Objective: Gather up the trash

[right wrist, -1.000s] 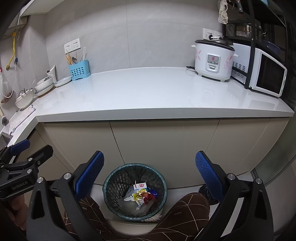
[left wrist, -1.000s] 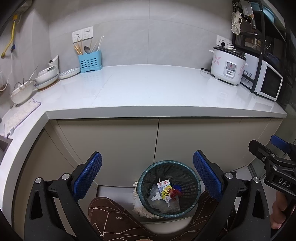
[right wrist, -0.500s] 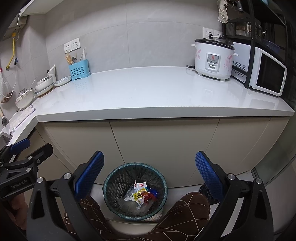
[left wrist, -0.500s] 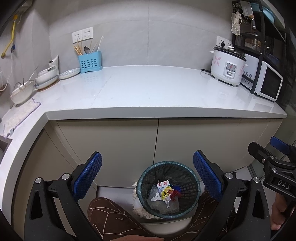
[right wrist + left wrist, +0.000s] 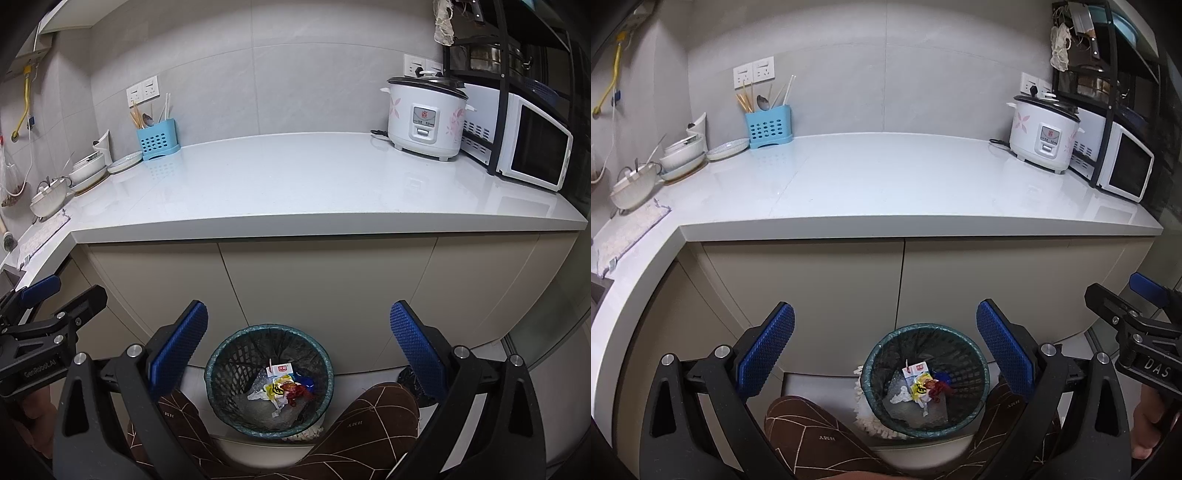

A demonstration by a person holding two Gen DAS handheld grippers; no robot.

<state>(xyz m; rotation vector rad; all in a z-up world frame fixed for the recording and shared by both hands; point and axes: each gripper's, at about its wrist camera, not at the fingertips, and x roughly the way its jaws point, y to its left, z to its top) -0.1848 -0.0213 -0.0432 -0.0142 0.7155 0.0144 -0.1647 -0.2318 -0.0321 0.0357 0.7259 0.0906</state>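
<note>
Left gripper (image 5: 885, 347): jaws spread wide, blue pads far apart, nothing between them. Right gripper (image 5: 298, 349): likewise wide apart and holding nothing. Both are held low in front of the cabinet doors (image 5: 901, 288), above the floor.

Trash bin (image 5: 925, 380): a round mesh basket with a green-rimmed liner, standing on the floor against the cabinet base, between the person's knees (image 5: 384, 410). Inside lies the trash (image 5: 923, 386): a small white carton with a red label, crumpled yellow and red wrappers, a blue scrap, and pale paper or film. Individual pieces overlap and cannot be fully separated; the print on them is not legible. A white, fringed item (image 5: 866, 410) shows at the bin's lower left edge, mostly hidden behind it; its nature cannot be determined.

Counter (image 5: 295, 184): a rice cooker (image 5: 424, 118) and a microwave (image 5: 532, 147) at the right, the latter partly cut off by a dark rack. A blue utensil holder (image 5: 157, 140) and stacked dishes (image 5: 88, 170) stand at the left rear.

In the left wrist view the other gripper's tip enters at the right edge, its handle and the hand holding it largely cut off by the frame.
</note>
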